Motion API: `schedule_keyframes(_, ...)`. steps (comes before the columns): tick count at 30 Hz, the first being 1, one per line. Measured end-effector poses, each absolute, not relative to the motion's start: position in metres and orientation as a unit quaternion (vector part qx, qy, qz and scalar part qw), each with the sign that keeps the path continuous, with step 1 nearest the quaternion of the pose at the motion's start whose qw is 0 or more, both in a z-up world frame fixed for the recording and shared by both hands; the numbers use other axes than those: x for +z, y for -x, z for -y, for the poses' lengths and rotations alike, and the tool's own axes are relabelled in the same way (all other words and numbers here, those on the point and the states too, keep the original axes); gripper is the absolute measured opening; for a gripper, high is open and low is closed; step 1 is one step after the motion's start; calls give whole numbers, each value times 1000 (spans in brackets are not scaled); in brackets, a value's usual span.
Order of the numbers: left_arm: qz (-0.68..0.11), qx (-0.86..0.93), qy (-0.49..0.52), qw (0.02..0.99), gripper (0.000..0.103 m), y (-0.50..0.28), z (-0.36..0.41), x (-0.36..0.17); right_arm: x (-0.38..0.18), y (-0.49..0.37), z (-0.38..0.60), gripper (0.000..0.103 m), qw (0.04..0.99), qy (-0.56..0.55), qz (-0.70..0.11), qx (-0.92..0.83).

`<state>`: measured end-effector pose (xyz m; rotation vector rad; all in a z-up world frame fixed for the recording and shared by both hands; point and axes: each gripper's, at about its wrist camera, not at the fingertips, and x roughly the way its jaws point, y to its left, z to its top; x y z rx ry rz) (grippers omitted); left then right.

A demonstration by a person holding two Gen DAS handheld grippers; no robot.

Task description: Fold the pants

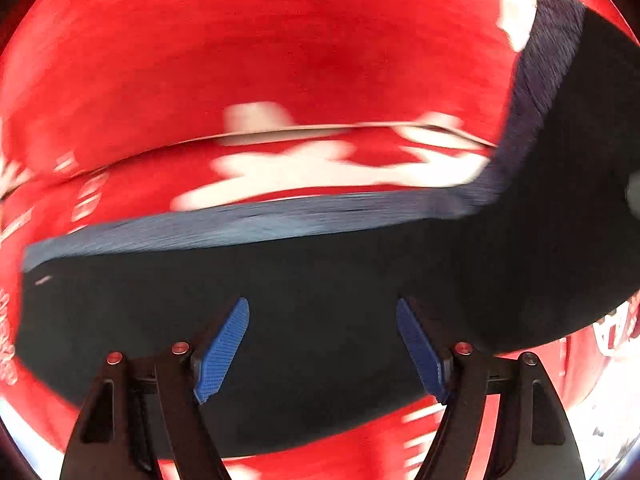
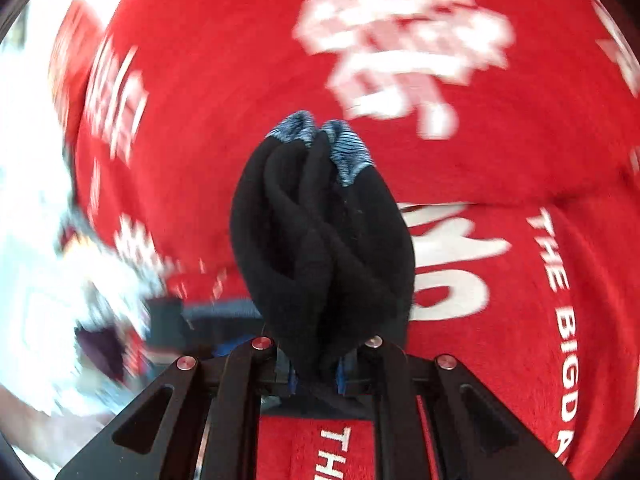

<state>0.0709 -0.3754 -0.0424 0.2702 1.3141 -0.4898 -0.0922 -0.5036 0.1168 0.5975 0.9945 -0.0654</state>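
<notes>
Black pants (image 1: 320,280) with a blue-grey striped band (image 1: 240,224) lie spread on the red cloth; one part rises toward the upper right. My left gripper (image 1: 320,308) hangs open just above the black fabric, and nothing sits between its blue pads (image 1: 222,352). In the right wrist view a bunched wad of the pants (image 2: 320,240) sticks out past the fingers, with its striped edge (image 2: 348,152) at the top. My right gripper (image 2: 316,376) is shut on that wad, which hides the fingertips.
A red cloth (image 1: 280,60) with white lettering (image 2: 404,32) covers the surface under both grippers. A seam or fold (image 1: 320,130) crosses it. The cloth's edge and a blurred bright area with dark items (image 2: 100,320) lie at the left in the right wrist view.
</notes>
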Motion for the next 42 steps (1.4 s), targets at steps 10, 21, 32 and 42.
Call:
schedule_keyframes(10, -619, -88, -110, 772, 78, -92, 196, -58, -33, 29, 306, 29, 755, -91, -648, -45)
schedule_keyframes(21, -681, -317, 24, 659, 78, -87, 230, -76, 28, 76, 317, 55, 748, -231, -621, -39)
schedule_keyframes(32, -712, -339, 14, 615, 46, -60, 294, -99, -45, 138, 422, 54, 609, -600, -501, -134)
schedule_keyframes(42, -659, -289, -58, 692, 40, -49, 269, -66, -33, 124, 411, 5, 624, -587, -503, -118)
